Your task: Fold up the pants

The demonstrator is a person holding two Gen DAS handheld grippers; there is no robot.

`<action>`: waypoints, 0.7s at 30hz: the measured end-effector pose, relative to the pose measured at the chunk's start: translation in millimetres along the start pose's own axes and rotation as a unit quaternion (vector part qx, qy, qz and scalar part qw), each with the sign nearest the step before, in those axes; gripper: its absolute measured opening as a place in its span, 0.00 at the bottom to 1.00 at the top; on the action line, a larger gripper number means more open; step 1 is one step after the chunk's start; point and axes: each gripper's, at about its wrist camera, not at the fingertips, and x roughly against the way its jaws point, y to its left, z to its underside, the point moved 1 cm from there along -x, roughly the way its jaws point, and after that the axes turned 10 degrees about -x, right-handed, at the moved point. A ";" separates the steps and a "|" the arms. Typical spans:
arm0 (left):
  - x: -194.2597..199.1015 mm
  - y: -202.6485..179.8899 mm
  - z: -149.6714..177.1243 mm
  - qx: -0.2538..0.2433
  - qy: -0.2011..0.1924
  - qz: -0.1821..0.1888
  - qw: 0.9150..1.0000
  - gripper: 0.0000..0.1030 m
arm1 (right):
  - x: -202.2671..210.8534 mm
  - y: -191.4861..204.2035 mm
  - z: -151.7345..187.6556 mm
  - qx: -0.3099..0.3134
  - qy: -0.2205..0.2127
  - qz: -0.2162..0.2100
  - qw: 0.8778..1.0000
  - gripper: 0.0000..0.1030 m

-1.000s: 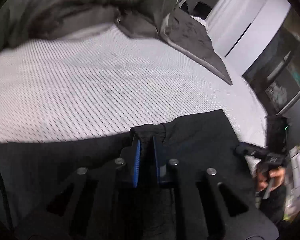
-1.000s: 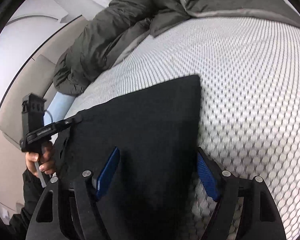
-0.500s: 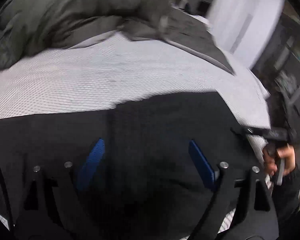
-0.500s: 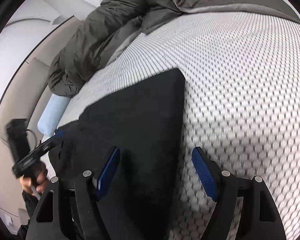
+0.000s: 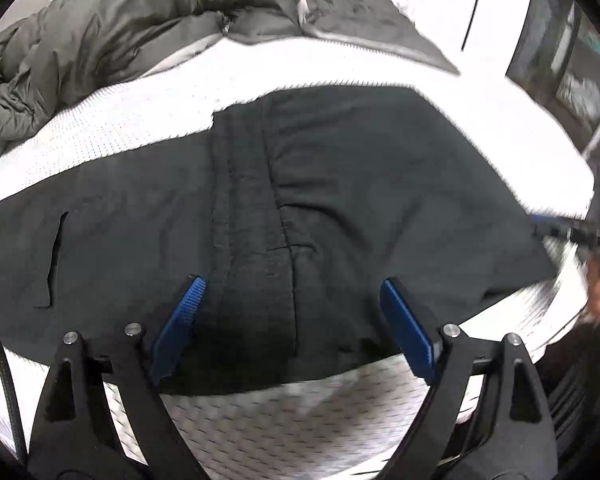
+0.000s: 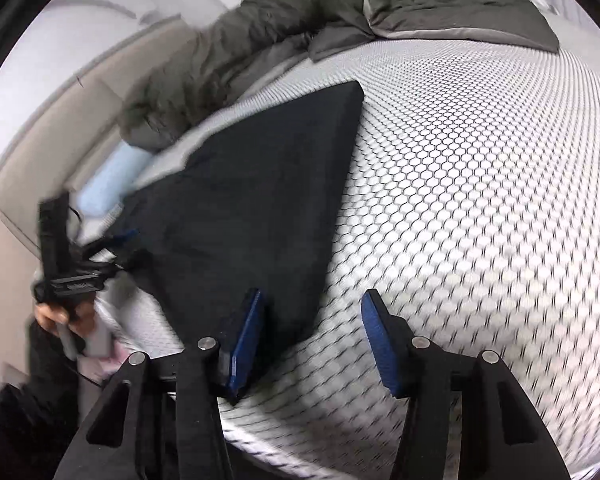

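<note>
The black pants (image 5: 300, 208) lie straight ahead beneath the left gripper (image 5: 290, 320), long axis running crosswise; its jaws stand released, empty. The right gripper (image 6: 310, 332), half-closing on nothing, sits at their right-hand end

The black pants (image 5: 340, 200) lie flat on the white mesh-patterned bed, spanning the middle of the left wrist frame from edge to edge. The folded-over part overlaps near centre, and a slit pocket shows at left. In the right wrist frame they taper towards lower centre.
</note>
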 end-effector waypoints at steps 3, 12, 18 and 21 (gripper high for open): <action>2.5 -17.6 -13.5 0.002 -0.018 -0.001 1.000 0.88 | 9.7 5.4 7.5 -0.012 -0.006 -0.049 0.999 0.51; -14.4 -8.5 -7.9 -0.021 0.041 -0.082 0.996 0.89 | -5.6 4.7 25.7 -0.027 0.028 -0.048 0.998 0.51; 5.5 33.7 32.3 0.077 0.023 -0.010 0.997 0.89 | 14.9 -12.3 29.1 -0.039 0.029 -0.070 0.996 0.41; 22.6 18.5 33.4 0.054 0.015 -0.008 0.998 0.89 | 16.0 -16.8 25.4 -0.053 0.031 -0.086 0.994 0.41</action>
